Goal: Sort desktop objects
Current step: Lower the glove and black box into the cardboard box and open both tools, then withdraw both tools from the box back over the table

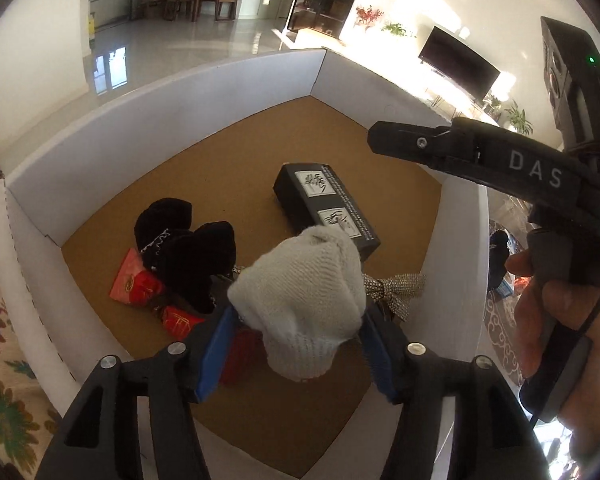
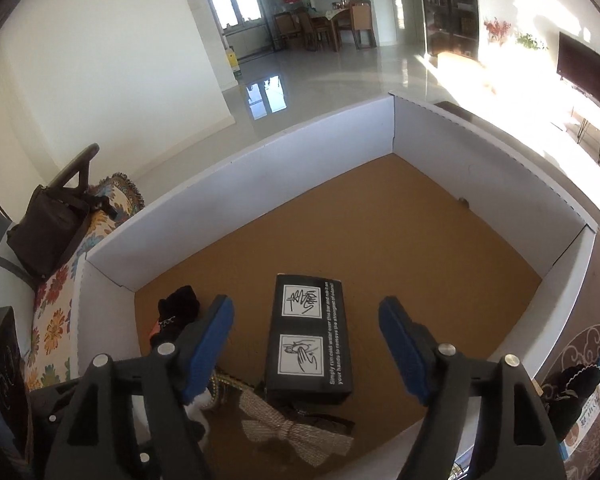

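Over the white box [image 1: 172, 108], your left gripper [image 1: 296, 344] stands half open around a cream knit sock [image 1: 304, 292], pads barely touching. Your right gripper [image 2: 306, 320] gapes empty above the black carton [image 2: 308, 336], whose long axis runs straight away between its fingers.

cream knit sock [image 1: 304, 300]; black box [image 2: 308, 340]; blue-padded fingers [image 2: 212, 336]

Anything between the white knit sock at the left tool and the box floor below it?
Yes. The white knit sock sits between the left tool's blue pads, over the box's contents: a red packet directly beneath, black socks and a glittery bow beside it.
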The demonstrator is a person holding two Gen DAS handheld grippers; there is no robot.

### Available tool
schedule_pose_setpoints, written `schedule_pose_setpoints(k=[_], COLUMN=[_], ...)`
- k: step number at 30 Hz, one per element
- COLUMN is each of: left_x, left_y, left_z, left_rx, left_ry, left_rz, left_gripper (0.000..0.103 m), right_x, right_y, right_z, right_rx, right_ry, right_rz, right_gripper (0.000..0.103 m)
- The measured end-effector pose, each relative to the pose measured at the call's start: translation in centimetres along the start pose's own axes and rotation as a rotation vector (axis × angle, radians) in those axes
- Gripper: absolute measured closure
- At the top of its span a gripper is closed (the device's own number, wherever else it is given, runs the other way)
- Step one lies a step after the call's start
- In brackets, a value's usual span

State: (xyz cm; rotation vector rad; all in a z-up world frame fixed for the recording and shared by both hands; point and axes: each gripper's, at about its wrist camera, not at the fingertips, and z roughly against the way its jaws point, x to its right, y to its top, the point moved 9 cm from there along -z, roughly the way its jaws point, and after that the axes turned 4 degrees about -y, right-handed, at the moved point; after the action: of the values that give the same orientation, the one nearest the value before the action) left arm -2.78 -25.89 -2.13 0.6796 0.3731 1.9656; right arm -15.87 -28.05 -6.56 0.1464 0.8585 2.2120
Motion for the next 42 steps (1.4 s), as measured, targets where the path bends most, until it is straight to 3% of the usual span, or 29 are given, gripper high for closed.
schedule_pose_setpoints(k=[3, 7, 12, 14, 15, 20, 24, 27, 32, 37, 42], left_x=[0.8, 3.6, 12.5, 16.0, 17.7, 24.6, 27.3, 28.1, 27.4, 26.7, 27.0], left_y=[-0.2, -0.4, -2.3, -4.0, -4.9, -10.6, -15.0, -16.7, -16.8, -16.2, -16.6], left_z=[1.3, 3.5, 6.3, 6.5, 6.3, 1.4, -3.5, -5.8, -7.5, -7.4, -7.9], left_rx=[0.067, 0.104, 0.146, 0.141, 0.135, -0.021, -0.135, -0.157, -0.137, -0.104, -0.086], left_ry=[0.013, -0.051, -0.174, -0.216, -0.243, -0.298, -0.266, -0.221, -0.182, -0.196, -0.139], left_rz=[-0.001, -0.01, -0.19, -0.261, -0.29, -0.405, -0.473, -0.517, -0.532, -0.495, -0.544], left_gripper=[0.034, 0.034, 0.029, 0.009, 0.008, 0.008, 0.008, 0.008, 0.008, 0.008, 0.007], right_x=[0.6, 3.4, 11.6, 15.6, 17.6, 25.2, 27.7, 28.3, 28.8, 28.7, 28.4], right_y=[-0.3, -3.1, -11.2, -15.7, -18.1, -28.5, -33.3, -35.0, -35.7, -36.0, -36.2], right_z=[2.3, 8.0, 14.4, 16.3, 17.2, 20.5, 22.2, 22.2, 22.1, 21.5, 20.9], right_rx=[0.063, 0.167, 0.212, 0.187, 0.169, 0.055, 0.028, 0.028, 0.041, 0.009, -0.026], right_ry=[0.018, -0.003, -0.174, -0.267, -0.31, -0.471, -0.509, -0.511, -0.492, -0.52, -0.561], right_rz=[-0.012, 0.0, 0.003, -0.028, -0.053, -0.173, -0.269, -0.331, -0.417, -0.41, -0.375], right_gripper=[0.018, 0.007, 0.003, 0.003, 0.003, 0.003, 0.003, 0.003, 0.003, 0.003, 0.0])
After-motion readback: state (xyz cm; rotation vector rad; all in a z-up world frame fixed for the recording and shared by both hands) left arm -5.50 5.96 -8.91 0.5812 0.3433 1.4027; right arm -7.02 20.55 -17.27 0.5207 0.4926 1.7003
